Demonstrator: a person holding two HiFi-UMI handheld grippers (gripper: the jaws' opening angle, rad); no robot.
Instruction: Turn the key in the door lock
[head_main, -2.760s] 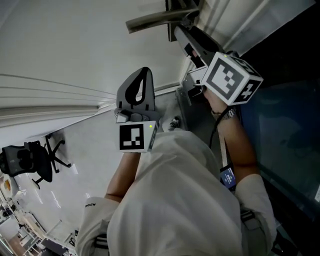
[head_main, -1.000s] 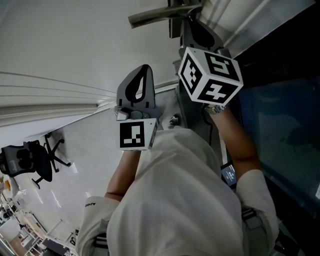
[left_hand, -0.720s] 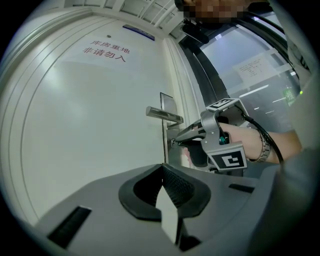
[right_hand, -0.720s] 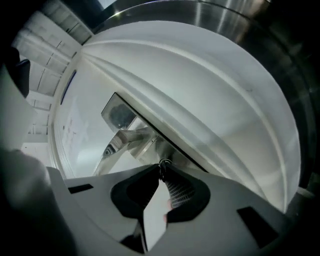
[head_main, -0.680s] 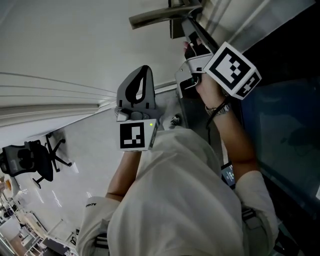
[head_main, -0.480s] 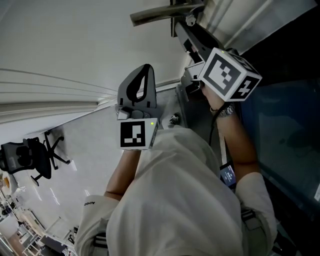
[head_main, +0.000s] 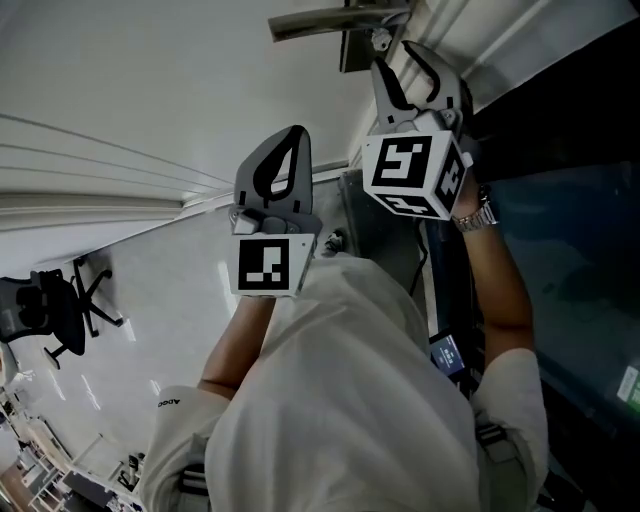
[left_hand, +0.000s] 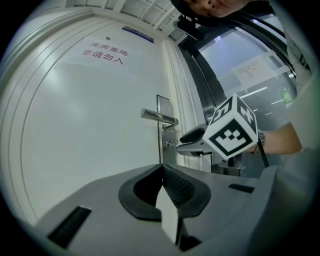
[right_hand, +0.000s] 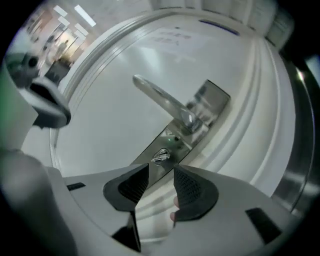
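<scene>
White door (right_hand: 100, 115) fills view. Key (right_hand: 161, 156) sits in lock plate (right_hand: 216, 99), at 12 o'clock from your right gripper (right_hand: 161, 172), just past tips; jaws just opened wide, nothing between. Left gripper (left_hand: 162, 175) closed, empty, farther away.

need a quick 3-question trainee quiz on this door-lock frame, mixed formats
1. Multiple choice: facing the key, the right hand-held gripper is A) shut on it, B) open, C) out of view.
2. Fill in: on the door, the key sits ____ the door handle.
3. True or false: the left hand-held gripper grips the door handle.

Key
1. B. Its jaws have just been opening; the key lies just past the tips, ungripped.
2. below
3. False. It is shut on nothing, away from the handle.
</scene>
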